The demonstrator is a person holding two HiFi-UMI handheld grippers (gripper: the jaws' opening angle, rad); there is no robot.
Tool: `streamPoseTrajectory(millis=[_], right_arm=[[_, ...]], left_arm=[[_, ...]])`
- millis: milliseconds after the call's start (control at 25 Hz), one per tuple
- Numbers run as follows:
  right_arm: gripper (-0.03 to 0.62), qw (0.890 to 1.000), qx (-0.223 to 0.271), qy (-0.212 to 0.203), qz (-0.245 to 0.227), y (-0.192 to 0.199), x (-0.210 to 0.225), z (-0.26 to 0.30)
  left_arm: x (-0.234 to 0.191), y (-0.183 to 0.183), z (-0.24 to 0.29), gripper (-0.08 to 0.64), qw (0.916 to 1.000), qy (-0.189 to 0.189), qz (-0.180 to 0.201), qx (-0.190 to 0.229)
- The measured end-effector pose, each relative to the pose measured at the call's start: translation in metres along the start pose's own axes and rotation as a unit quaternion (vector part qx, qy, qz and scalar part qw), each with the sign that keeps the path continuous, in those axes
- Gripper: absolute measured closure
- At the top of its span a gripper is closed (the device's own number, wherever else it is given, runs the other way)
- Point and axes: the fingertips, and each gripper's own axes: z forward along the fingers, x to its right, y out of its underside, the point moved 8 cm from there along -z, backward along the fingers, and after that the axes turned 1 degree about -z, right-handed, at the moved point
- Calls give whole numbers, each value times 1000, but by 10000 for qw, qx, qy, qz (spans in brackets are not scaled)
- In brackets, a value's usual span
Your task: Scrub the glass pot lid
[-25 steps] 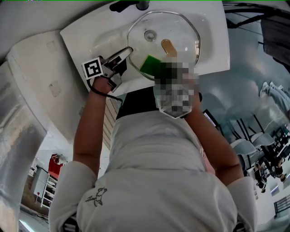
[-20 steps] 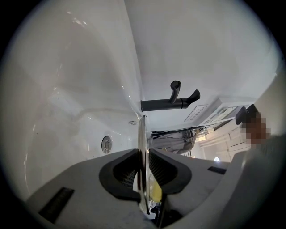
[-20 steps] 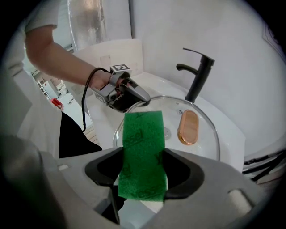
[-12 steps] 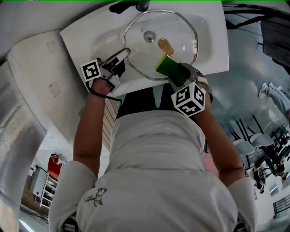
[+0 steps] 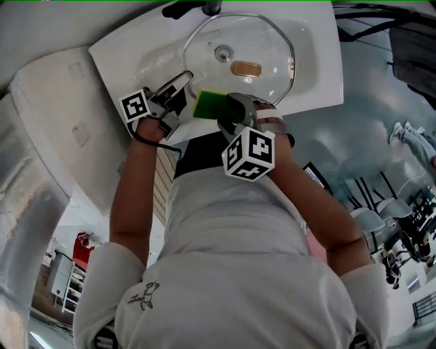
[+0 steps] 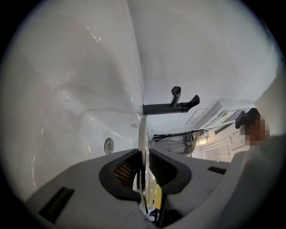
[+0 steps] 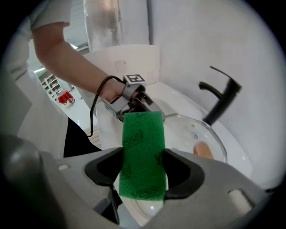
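Head view: over the left side of the white sink basin (image 5: 320, 68), the left hand-held gripper (image 5: 185, 79) pinches the left rim of the round clear glass pot lid (image 5: 272, 51). The lid, with its amber knob (image 5: 245, 68), lies in the basin just below the black tap (image 5: 194, 8). At the sink's front edge, the right hand-held gripper (image 5: 223, 110) clamps a green scouring sponge (image 5: 206, 105) just beside the lid's near rim.

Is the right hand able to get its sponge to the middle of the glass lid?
Probably yes: the sponge is at the lid's near rim, nothing lies between, and the left tongs grip the rim off to one side.
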Motion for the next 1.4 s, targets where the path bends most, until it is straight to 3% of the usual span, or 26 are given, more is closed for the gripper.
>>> streamPoseTrajectory(millis=[160, 480, 680, 880, 1160, 1280, 1400], right_arm=[[311, 9979, -118, -138, -623, -25, -13, 31], [313, 9988, -309, -173, -344, 23, -8, 6], [313, 9973, -382, -361, 505, 62, 10, -12], [313, 9876, -506, -417, 1427, 105, 46, -28], [311, 9563, -514, -196, 2871, 176, 101, -44], [311, 9479, -519, -128, 3140, 187, 119, -51], [310, 9533, -370, -65, 2997, 171, 134, -57]], left_arm=[[-1, 0, 1, 489, 10000, -20, -11, 32], [-1, 1, 0, 489, 9999, -40, -43, -87], [-2, 3, 1, 489, 9998, 20, -85, -155], [-1, 1, 2, 489, 9997, -46, -122, -188], [-2, -1, 3, 489, 9996, -83, -101, -247], [0, -2, 3, 488, 9997, -69, -82, -226], [-1, -1, 3, 488, 9997, -101, -83, -224]])
